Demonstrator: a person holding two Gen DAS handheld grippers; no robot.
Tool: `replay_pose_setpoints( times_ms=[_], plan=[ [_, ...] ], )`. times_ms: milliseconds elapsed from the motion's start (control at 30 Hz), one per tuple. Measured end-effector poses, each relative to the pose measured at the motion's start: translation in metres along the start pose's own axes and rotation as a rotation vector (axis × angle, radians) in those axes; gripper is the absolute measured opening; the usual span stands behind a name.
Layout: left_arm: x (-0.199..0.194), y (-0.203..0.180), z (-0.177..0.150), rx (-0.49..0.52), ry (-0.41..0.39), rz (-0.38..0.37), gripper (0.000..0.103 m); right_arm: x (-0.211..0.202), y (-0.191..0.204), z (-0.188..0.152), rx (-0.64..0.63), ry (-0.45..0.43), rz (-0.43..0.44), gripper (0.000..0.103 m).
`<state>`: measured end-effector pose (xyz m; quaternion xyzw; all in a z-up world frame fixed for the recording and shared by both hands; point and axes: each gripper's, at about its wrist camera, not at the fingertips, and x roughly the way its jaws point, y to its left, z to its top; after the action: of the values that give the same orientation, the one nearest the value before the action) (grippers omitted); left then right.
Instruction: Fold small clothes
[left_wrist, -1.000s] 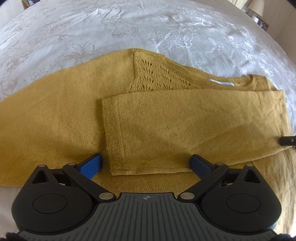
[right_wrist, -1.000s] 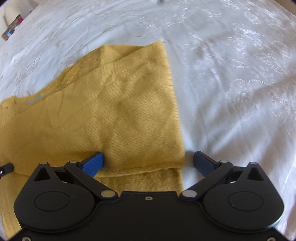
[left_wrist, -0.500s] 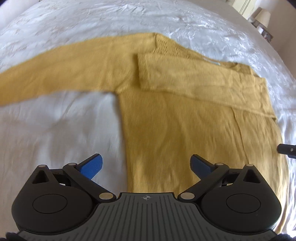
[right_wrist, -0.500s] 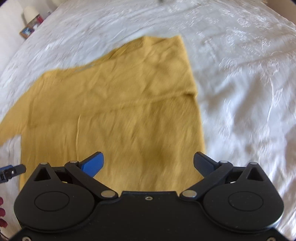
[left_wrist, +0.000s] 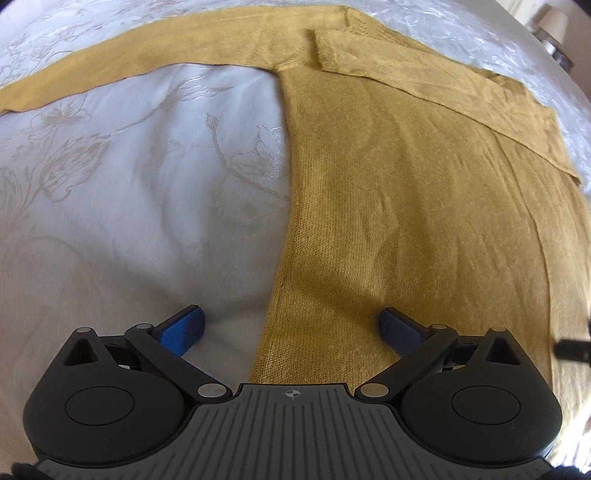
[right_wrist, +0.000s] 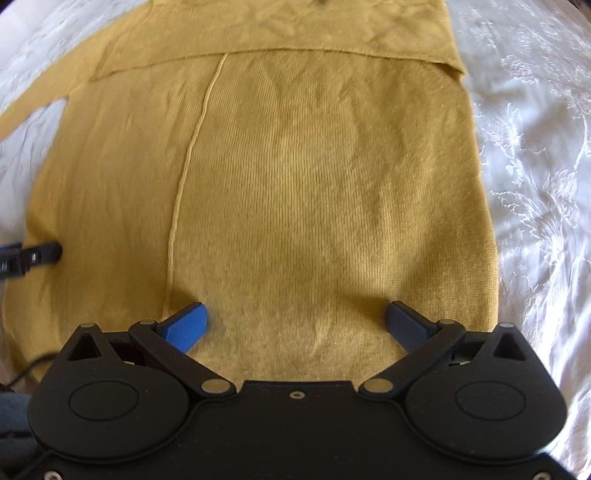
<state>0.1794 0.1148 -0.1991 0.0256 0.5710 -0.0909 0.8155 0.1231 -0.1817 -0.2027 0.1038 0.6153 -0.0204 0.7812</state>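
1. The mustard sweater (left_wrist: 406, 206) lies flat on the white embroidered bedspread (left_wrist: 129, 192), one sleeve folded across its chest at 12 o'clock, the other stretched toward 10 o'clock.
2. The left gripper (left_wrist: 291, 328) hovers over its hem corner, jaws spread, empty.
3. The right gripper (right_wrist: 295, 321) likewise gapes above the hem.

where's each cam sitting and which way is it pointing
Left wrist: on the left gripper, low over the mustard-yellow knit sweater, facing its left edge and outstretched sleeve on the white embroidered bedspread; its open blue fingers show.
Right wrist: on the right gripper, facing the sweater body; open fingers show.
Shared: sweater, bedspread, and each view catches the other gripper's tip.
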Motion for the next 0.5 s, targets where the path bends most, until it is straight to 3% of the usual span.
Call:
replay_pose_setpoints(
  times_ms=[133,300,500],
  plan=[
    [0.001,-0.006,0.005,0.015,0.035,0.043,0.103,0.008,-0.007,0.002,-0.014,0.016,0.029,0.103],
    [0.003,-0.002,0.028,-0.039,0.141,0.033,0.103,0.017,-0.003,0.010,-0.036,0.048,0.018,0.103],
    [-0.027,0.036,0.017,-0.301,0.014,-0.040,0.103,0.022,-0.001,0.016,-0.052,0.065,0.021,0.103]
  ],
)
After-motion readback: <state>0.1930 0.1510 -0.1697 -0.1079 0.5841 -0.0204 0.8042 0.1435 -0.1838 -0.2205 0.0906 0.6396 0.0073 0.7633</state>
